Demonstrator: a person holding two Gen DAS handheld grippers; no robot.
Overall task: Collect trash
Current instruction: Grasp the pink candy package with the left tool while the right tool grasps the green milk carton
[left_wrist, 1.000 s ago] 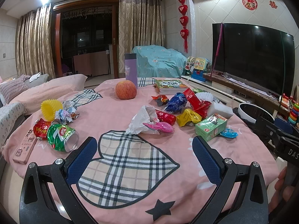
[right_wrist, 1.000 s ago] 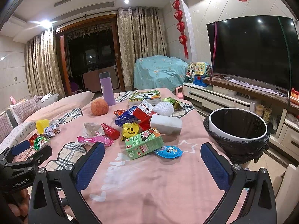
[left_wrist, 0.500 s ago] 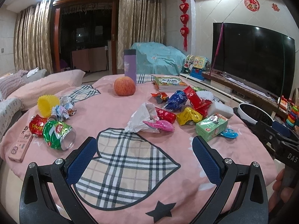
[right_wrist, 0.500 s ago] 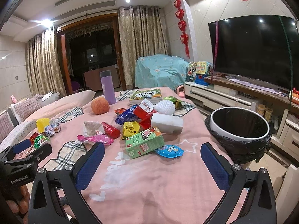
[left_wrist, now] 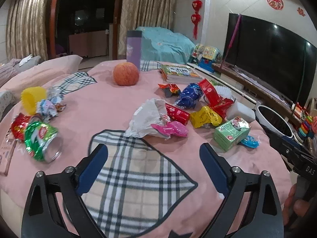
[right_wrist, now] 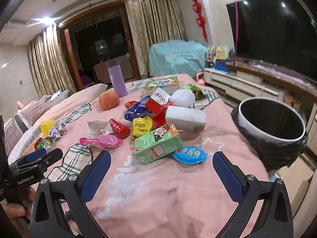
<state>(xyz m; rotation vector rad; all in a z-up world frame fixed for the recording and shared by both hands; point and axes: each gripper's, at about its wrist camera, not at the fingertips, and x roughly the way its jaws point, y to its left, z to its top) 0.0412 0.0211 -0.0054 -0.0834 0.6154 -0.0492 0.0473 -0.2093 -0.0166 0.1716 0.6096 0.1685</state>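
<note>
Trash lies scattered on a pink tablecloth (left_wrist: 103, 107). A crushed green can (left_wrist: 40, 140) lies at the left. A crumpled tissue (left_wrist: 145, 119), a pink wrapper (left_wrist: 170, 130), a green carton (left_wrist: 230, 132) and several snack wrappers (left_wrist: 206, 117) sit mid-table. My left gripper (left_wrist: 153, 158) is open and empty above the plaid patch. My right gripper (right_wrist: 161, 168) is open and empty, just short of the green carton (right_wrist: 158, 143) and a blue lid (right_wrist: 189, 154). A trash bin (right_wrist: 271, 125) with a black liner stands right of the table.
An apple (left_wrist: 125, 73), a purple bottle (left_wrist: 134, 46) and a book (left_wrist: 179, 72) sit at the far side. A yellow cup (left_wrist: 32, 99) and a remote (left_wrist: 7, 154) lie at the left. A TV (right_wrist: 277, 33) and its cabinet stand at the right.
Both grippers have tilted down and moved a little closer to the table. They stay open and empty. Nothing on the table has moved.
</note>
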